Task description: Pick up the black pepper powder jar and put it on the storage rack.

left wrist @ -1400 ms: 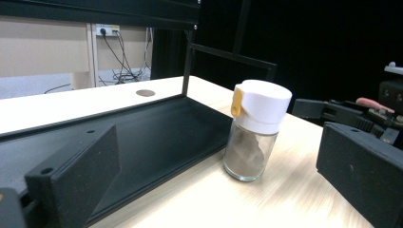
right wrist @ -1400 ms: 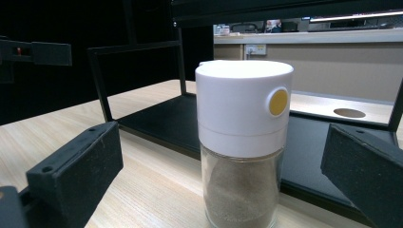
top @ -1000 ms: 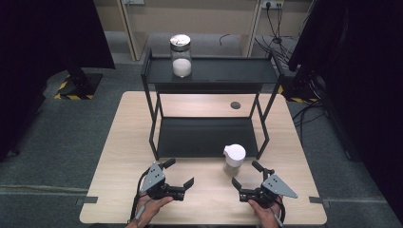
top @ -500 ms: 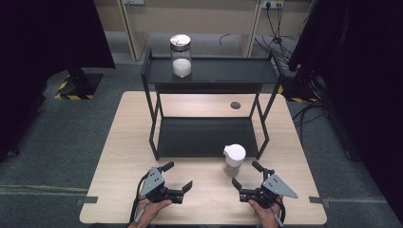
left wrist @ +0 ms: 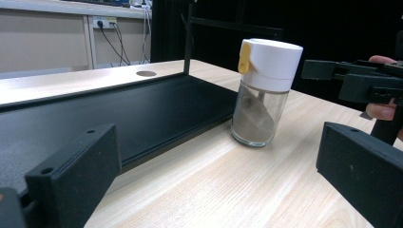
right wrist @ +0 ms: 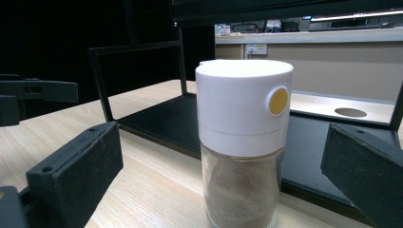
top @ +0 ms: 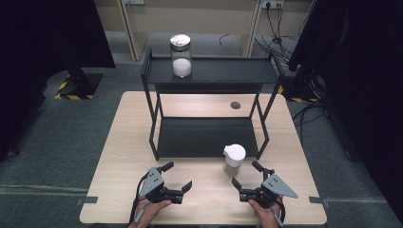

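**Shaker ahead of parted right jaws**

One white-capped shaker [top: 234, 159] standing upright on the table [top: 119, 142], just ahead of the right gripper [top: 247, 180], between the lines of its jaws but touched by neither. Brown powder low in the glass, yellow button on the cap. Right gripper spread wide, holding nothing. Left gripper [top: 178, 178] likewise spread wide and empty, well off to the shaker's side with bare wood between. Just beyond the shaker, the front edge of the black rack's [top: 204, 137] lower shelf. Far beyond both grippers, on the top shelf, one glass jar [top: 181, 55] with white contents. Two grippers, two containers, one rack.
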